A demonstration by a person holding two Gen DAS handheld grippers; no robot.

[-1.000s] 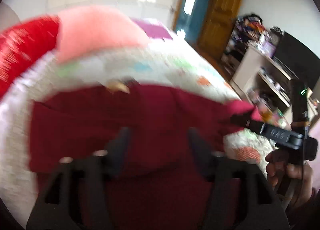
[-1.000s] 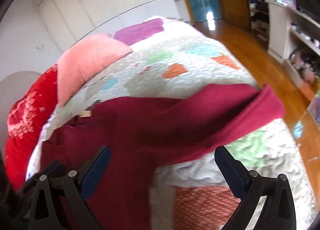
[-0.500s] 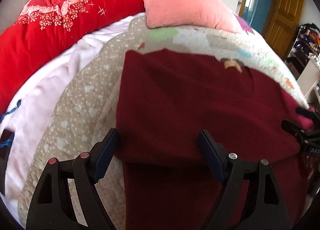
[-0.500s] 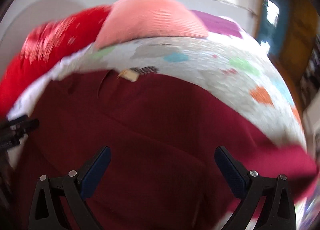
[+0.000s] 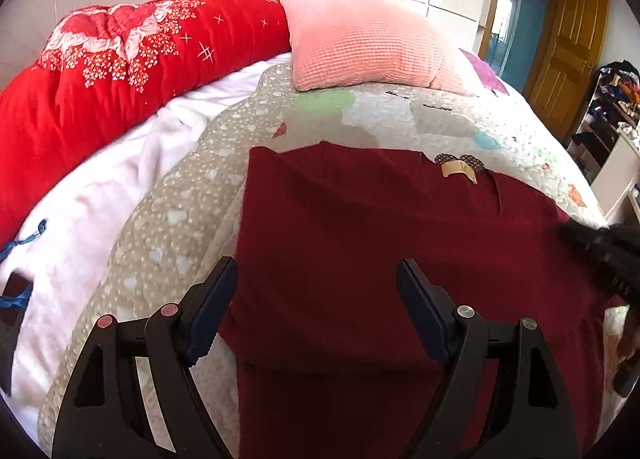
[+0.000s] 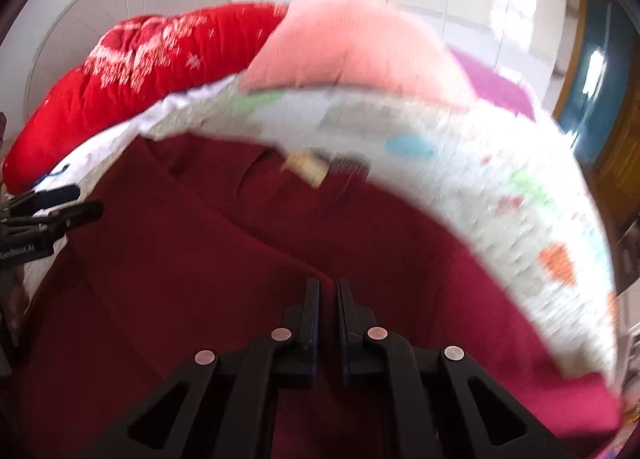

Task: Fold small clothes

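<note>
Dark red garment (image 5: 380, 243) lying flat on the quilted bed cover (image 5: 400, 119), collar label (image 5: 459, 170) toward the head of the bed, where a pink pillow (image 5: 360, 47) and a red quilt (image 5: 120, 59) sit. I read its long axis as running from the collar back toward me, with the hem at the bed's near edge, below both cameras.

Left tongs (image 5: 316, 299): jaws spread wide, holding nothing. They hang over the garment's left margin, so that the left finger sits just outside the cloth's edge above the bed cover and the right finger over the red cloth. Whether either tip touches fabric I cannot tell.

Right tongs (image 6: 328, 299): jaws drawn almost together, only a narrow slit between them, directly over the garment's right half. The view is blurred; I cannot tell whether a pinch of cloth lies in the slit. In the left wrist view they show only as a dark smear at the garment's right edge.

In my judgement the next fold turns on the left margin: it lies straight ahead of the left tongs, which are nearer to it.
</note>
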